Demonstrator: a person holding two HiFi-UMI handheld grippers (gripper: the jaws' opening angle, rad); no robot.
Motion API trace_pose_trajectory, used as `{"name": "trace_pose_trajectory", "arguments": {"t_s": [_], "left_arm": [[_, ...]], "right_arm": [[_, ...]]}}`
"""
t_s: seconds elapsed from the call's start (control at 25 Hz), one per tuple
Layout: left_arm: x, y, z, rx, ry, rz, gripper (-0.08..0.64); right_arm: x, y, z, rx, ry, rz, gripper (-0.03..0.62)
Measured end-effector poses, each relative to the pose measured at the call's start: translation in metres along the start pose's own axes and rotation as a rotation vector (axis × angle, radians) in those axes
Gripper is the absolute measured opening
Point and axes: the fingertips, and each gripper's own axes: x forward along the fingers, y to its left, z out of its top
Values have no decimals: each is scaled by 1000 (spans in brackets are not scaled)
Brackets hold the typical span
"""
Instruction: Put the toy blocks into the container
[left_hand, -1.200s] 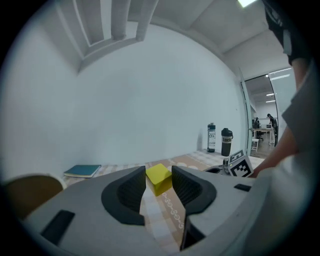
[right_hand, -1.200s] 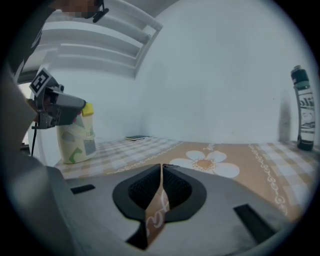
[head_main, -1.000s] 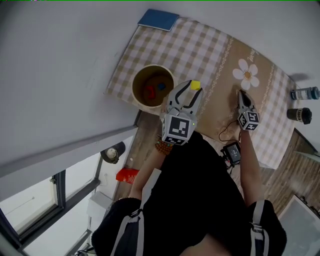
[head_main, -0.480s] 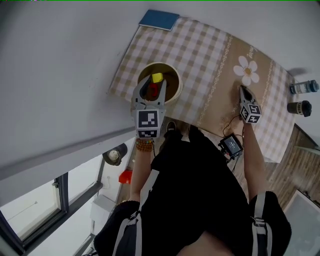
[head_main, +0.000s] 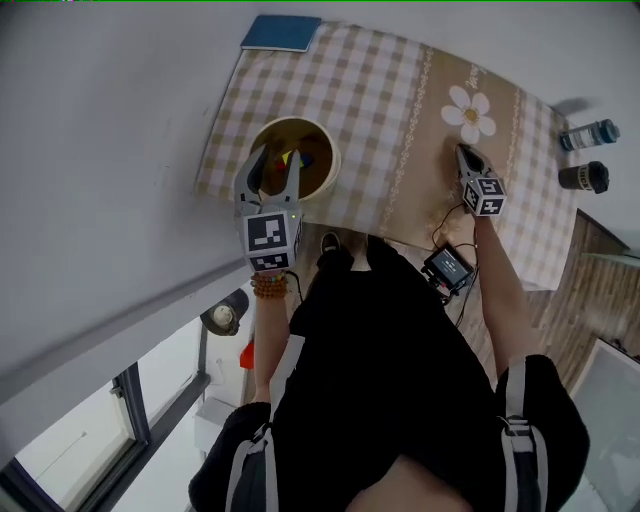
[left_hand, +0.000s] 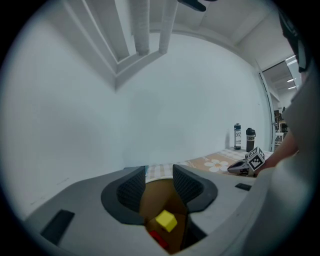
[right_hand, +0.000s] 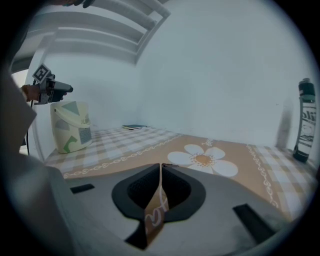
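Left hand-held gripper (left_hand: 159, 172) hangs with its jaws apart and empty over the mouth of the container (head_main: 325, 160). Just below them I see the yellow block (left_hand: 166, 220) inside it, clear of both pads, next to a red block (left_hand: 157, 239). Well off to its right, the right hand-held gripper (head_main: 466, 158) is pinched together, tips down on the checked surface (head_main: 380, 90), near a daisy print (head_main: 468, 112).

Lower centre, I see my right gripper's (right_hand: 161, 166) jaws, just now easing open slightly, tips together, nothing between. Beyond, a checked tablecloth (right_hand: 125, 145) with a white daisy (right_hand: 202, 160). Left, a cream container (right_hand: 71, 126) below the left gripper (right_hand: 55, 89). Right edge, a bottle (right_hand: 304, 120).
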Motion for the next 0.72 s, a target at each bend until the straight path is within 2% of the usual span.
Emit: {"name": "trace_pose_trajectory", "arguments": {"t_s": [0.12,0.2,0.28,0.48,0.6,0.72], "left_arm": [[2,-4,0,-1,1,-21,183],[1,-6,5,1,-9,-33,183],[1,-7,12,18,-32,-38,183],[0,-9,23,61,-89,-36,183],[-7,-14,32,69,-144,-52,166],[-17,-19,38,65,-199,-64,155]], "right_arm": [[-2,-4,-2,37,18,-26,15],[-2,2,3,83,24,2,77],[-5,16,25,75,-16,34,78],[-29,79,116,-52,-212,127,78],[-51,132,178,-109,-353,196,78],[-72,196,225,-194,-453,263,76]]}}
